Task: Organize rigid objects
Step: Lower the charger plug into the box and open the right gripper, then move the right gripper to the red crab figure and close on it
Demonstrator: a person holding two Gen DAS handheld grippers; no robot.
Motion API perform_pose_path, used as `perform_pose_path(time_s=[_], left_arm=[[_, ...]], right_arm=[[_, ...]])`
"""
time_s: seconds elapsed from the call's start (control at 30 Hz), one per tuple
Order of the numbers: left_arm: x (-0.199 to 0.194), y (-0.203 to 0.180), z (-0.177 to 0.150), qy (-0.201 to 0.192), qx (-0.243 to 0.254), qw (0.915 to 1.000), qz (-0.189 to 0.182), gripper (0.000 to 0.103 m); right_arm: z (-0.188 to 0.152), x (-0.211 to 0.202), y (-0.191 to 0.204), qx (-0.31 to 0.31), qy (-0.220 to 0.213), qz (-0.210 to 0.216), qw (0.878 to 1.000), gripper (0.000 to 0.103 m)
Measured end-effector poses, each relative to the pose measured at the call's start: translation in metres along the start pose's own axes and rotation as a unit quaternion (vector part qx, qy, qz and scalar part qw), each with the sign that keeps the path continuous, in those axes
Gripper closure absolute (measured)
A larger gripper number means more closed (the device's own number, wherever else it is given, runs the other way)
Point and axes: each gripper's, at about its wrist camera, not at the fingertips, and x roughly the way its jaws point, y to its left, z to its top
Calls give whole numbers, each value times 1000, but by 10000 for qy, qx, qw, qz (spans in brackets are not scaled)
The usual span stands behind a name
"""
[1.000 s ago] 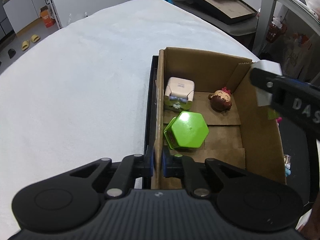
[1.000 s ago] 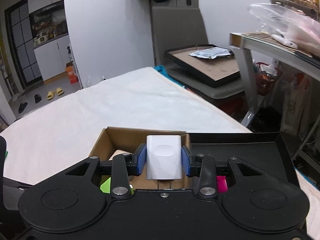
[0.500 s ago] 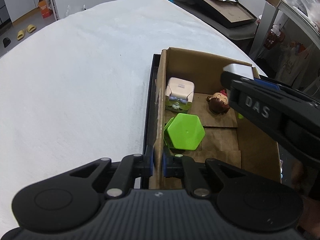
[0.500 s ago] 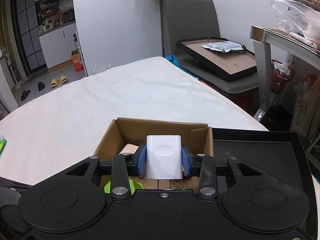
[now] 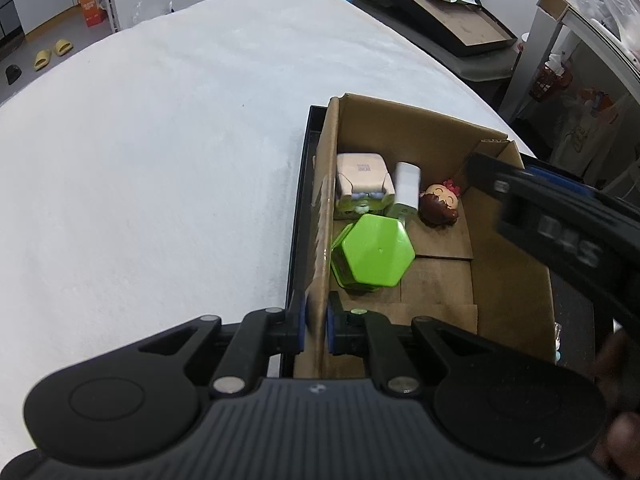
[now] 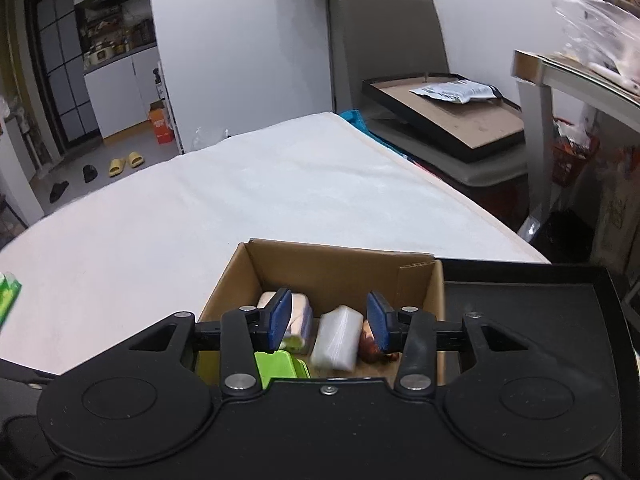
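Note:
A cardboard box (image 5: 508, 248) sits in a black tray (image 6: 532, 320) on the white table. My left gripper (image 5: 314, 328) is shut on the box's left wall. My right gripper (image 6: 328, 320) is open above the box; it also shows in the left wrist view (image 5: 560, 236). A white charger block (image 5: 408, 182) is blurred inside the box, between a pale cube toy (image 5: 362, 184) and a doll head (image 5: 440, 204). It also shows in the right wrist view (image 6: 336, 338). A green hexagonal box (image 5: 372, 254) lies near the left wall.
The white table (image 5: 160, 160) spreads left and far. A framed board (image 6: 448, 116) on a chair and a shelf with bags (image 6: 592, 64) stand to the right. A green packet (image 6: 8, 296) lies at the table's left edge.
My right gripper opened and let go of the white charger block, which dropped into the box between the cube toy and doll head. My left gripper kept its hold on the box wall.

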Motion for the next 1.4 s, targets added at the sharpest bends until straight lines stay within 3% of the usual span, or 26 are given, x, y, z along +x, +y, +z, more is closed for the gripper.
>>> perform_pose_path(time_s=[0.1,0.27,0.37,0.8,0.9,0.97,1.07,1.13,1.4], left_arm=[[0,-2,2,31,48,10000,20,94],[-4,-5,2,23,112,9999,79,94],[-5,-5,0,-1,145,9998,117,94],[-7,-15,-6,136,209,9986,458,89],[-6,-17,-9,188,252,9976,615,80],[-5,-17,-10,208,247,9971,691,65],[-8,-19,-14,151,272,9961,825,54],[-10,-21,-15,145,311,9956,868,51],[-18,-31,-16,122,381,9939,1030,46]], right_arm=[[0,-12,-7,6,-28,-135,9999,50],[1,-29,-24,219,-96,-328,9992,44],[-4,-38,-31,269,-135,-573,9979,33],[-38,-54,-58,785,53,-1146,9903,24],[-47,-54,-66,1018,162,-1244,9869,23],[-52,-52,-68,1115,248,-1325,9846,23],[-60,-50,-71,1246,295,-1455,9810,20],[-65,-49,-73,1436,303,-1644,9754,16],[-105,-32,-79,1930,270,-2199,9559,16]])
